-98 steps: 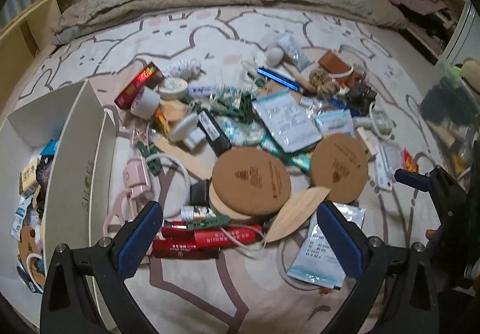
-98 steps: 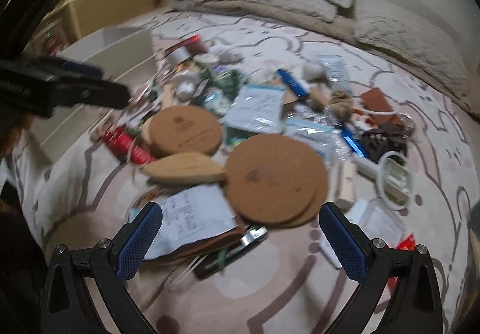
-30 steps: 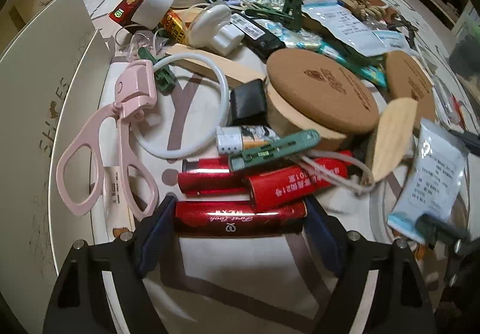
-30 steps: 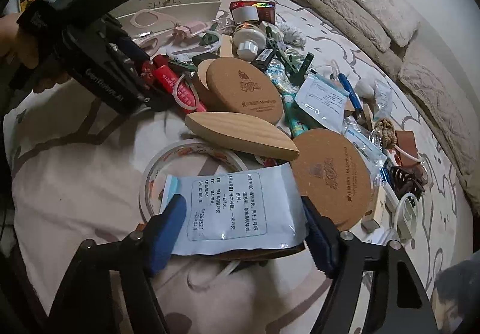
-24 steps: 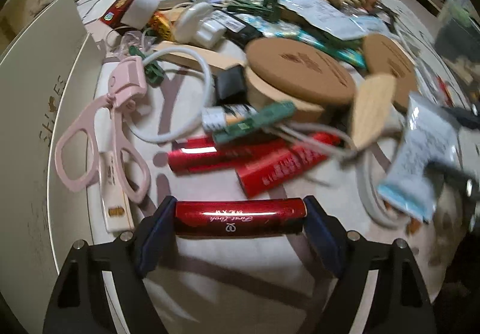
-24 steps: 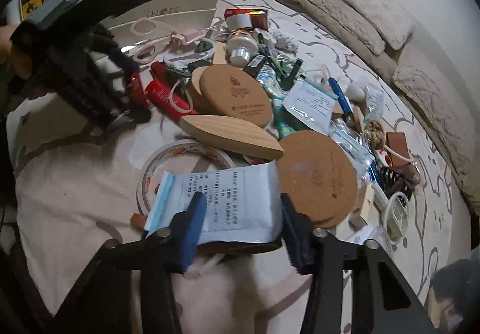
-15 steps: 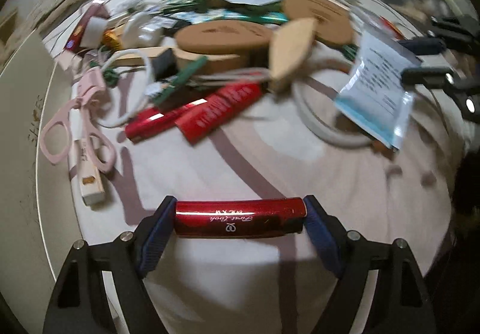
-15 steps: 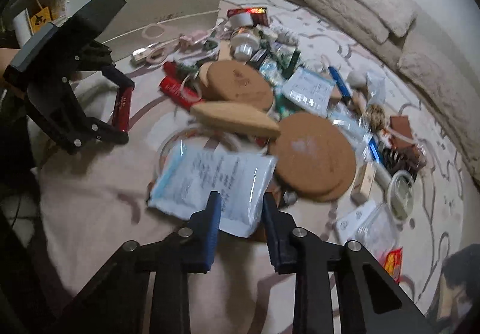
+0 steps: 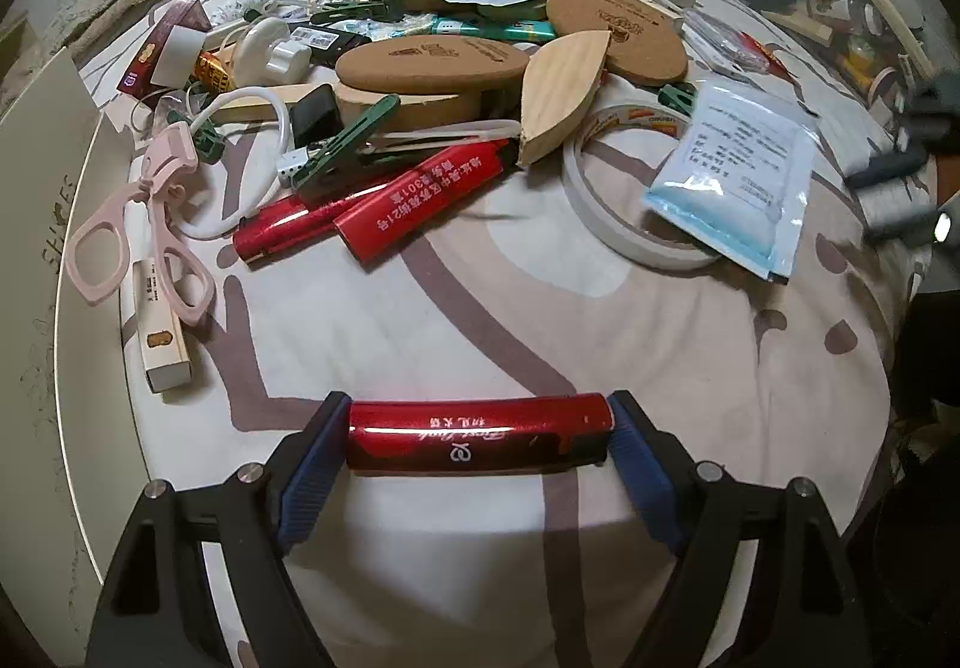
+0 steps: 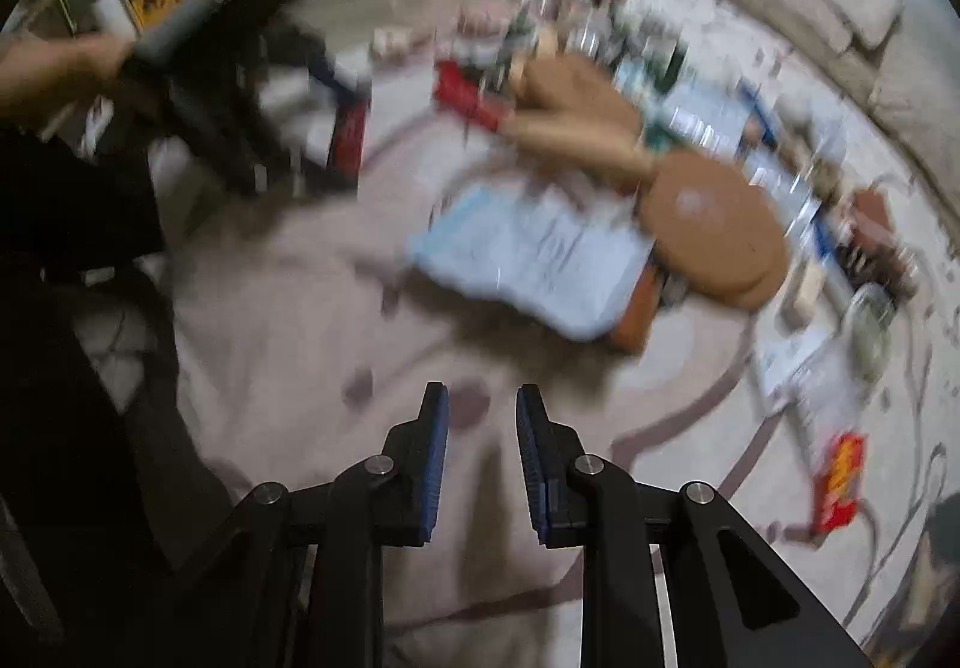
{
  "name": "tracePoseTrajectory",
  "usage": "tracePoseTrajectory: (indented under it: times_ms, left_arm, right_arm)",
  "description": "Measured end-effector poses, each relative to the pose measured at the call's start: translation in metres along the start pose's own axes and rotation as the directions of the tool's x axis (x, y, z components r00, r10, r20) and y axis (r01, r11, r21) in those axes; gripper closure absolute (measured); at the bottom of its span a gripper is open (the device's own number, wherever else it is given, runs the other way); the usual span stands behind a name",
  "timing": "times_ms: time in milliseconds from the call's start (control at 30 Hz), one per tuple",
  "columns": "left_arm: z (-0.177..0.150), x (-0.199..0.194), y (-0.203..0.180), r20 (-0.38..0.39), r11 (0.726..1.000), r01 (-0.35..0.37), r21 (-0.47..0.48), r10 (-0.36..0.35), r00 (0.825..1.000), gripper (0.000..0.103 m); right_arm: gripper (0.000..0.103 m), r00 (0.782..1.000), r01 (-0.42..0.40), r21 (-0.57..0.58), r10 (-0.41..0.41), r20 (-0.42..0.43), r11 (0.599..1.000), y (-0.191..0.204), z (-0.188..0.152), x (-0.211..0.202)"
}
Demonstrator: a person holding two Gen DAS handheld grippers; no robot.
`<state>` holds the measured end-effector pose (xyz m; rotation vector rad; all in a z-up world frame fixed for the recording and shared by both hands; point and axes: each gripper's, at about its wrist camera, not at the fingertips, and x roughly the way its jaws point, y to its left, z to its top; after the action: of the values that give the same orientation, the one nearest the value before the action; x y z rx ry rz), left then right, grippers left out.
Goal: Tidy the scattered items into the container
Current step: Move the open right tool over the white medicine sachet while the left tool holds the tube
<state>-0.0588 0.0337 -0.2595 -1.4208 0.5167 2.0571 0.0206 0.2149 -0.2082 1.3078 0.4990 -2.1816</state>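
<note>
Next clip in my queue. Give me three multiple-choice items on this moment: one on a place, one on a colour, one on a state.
1. Where does the pink scissor-handled tool lie?
A. At the pile's left edge, beside the white container
B. On top of a cork coaster
C. Between the right gripper's pads

2. What colour is the tube between the pads of the left gripper?
A. Green
B. Red
C. White

3. What is between the pads of the right gripper?
A. A blue-and-white packet
B. A wooden leaf-shaped piece
C. Nothing

Key:
1 A: the left wrist view shows it next to the container's wall.
2 B: the tube is glossy red; the left jaws are opening with it between them.
3 C: the jaws are shut, and only the bedspread shows through the narrow gap.
</note>
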Motion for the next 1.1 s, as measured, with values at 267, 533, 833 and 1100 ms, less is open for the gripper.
tracePoseTrajectory:
  times_ms: [267, 533, 833, 1100]
  left_arm:
    - [0.013, 0.003, -0.012, 0.012, 1.000, -0.006, 0.003, 0.006, 1.000, 0.014]
    - [0.004, 0.000, -0.011, 0.030, 1.000, 0.005, -0.001, -0.005, 1.000, 0.014]
    - [-0.003, -0.004, -0.017, 0.044, 1.000, 0.006, 0.007, -0.006, 0.999, 0.013]
    - [-0.001, -0.004, -0.014, 0.047, 1.000, 0.009, 0.013, -0.009, 0.999, 0.013]
  right_arm:
    - [0.079, 0.993, 0.034, 0.147, -0.049, 0.104, 0.989, -0.019, 0.042, 0.006]
    - [0.079, 0.994, 0.085, 0.378, -0.105, 0.033, 0.922, -0.067, 0.048, 0.042]
    - [0.079, 0.999, 0.037, 0.261, -0.033, -0.019, 0.965, -0.043, 0.055, 0.063]
    - [0.079, 0.991, -0.078, 0.092, 0.087, -0.098, 0.993, -0.002, 0.031, 0.047]
